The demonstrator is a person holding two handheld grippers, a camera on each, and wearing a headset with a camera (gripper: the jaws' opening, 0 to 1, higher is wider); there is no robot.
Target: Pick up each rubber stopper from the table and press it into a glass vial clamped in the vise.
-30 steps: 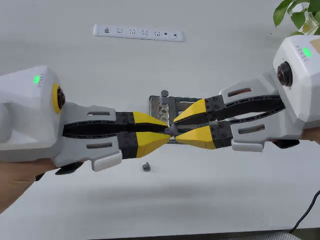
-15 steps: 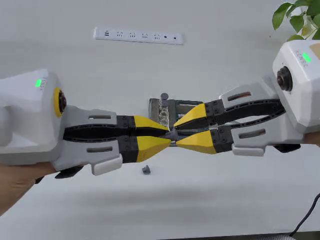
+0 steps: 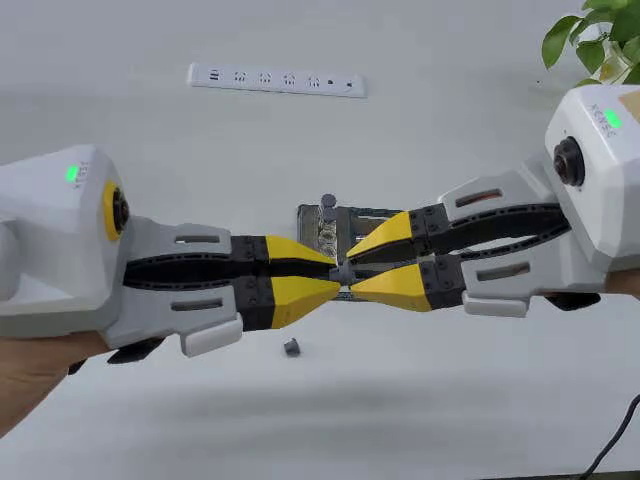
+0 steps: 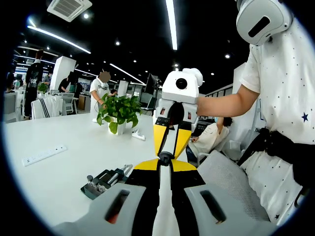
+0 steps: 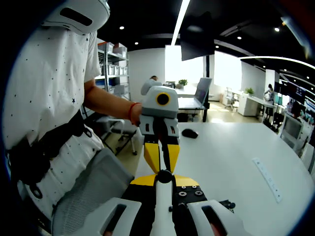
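Note:
Above the table, my left gripper (image 3: 337, 273) and right gripper (image 3: 348, 274) meet tip to tip. A small dark grey rubber stopper (image 3: 343, 271) is pinched where the yellow fingertips touch, and both pairs of jaws are shut on it. The same stopper (image 4: 165, 158) sits at the tips of my left gripper (image 4: 165, 161), and it shows again as the stopper (image 5: 164, 176) at the tips of my right gripper (image 5: 164, 178). Behind the tips stands the dark vise (image 3: 357, 216) with glass vials (image 3: 327, 226) clamped upright in it. Another stopper (image 3: 291, 347) lies loose on the table nearer me.
A white power strip (image 3: 277, 79) lies at the far side of the white table (image 3: 420, 400). A potted plant (image 3: 590, 35) stands at the far right corner. A black cable (image 3: 615, 440) runs off the front right edge. People stand in the room beyond the table.
Both grippers have stayed tip to tip on the stopper and sunk slightly in the picture. The right gripper's jaws have narrowed a little.

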